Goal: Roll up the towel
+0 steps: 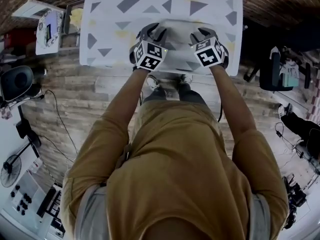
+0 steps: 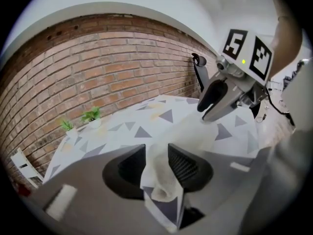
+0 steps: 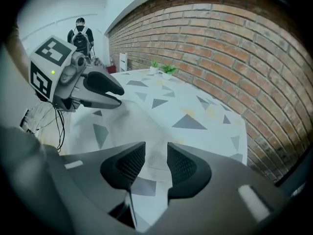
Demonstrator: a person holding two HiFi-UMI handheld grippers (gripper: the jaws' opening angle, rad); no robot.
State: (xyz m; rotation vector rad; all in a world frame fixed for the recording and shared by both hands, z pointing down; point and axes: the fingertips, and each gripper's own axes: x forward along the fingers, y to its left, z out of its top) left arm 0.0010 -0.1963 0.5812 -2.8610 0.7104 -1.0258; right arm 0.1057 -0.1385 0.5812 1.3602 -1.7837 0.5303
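A white towel (image 1: 177, 30) lies at the near edge of a table (image 1: 107, 14) covered with a triangle-patterned cloth. My left gripper (image 1: 151, 32) holds the towel's near left part and my right gripper (image 1: 204, 34) its near right part. In the left gripper view the left gripper (image 2: 156, 163) is shut on a bunched fold of towel (image 2: 161, 180), with the right gripper (image 2: 215, 102) ahead over the far side of the towel. In the right gripper view the right gripper (image 3: 152, 161) pinches the towel's edge (image 3: 146, 131), and the left gripper (image 3: 105, 91) hangs to the left.
Two small potted plants (image 2: 92, 115) stand at the table's far end by the brick wall (image 3: 234, 48). A person (image 3: 79, 31) stands in the distance. Cables, a fan and equipment (image 1: 20, 79) crowd the wooden floor left of me; a chair (image 1: 277, 69) is at the right.
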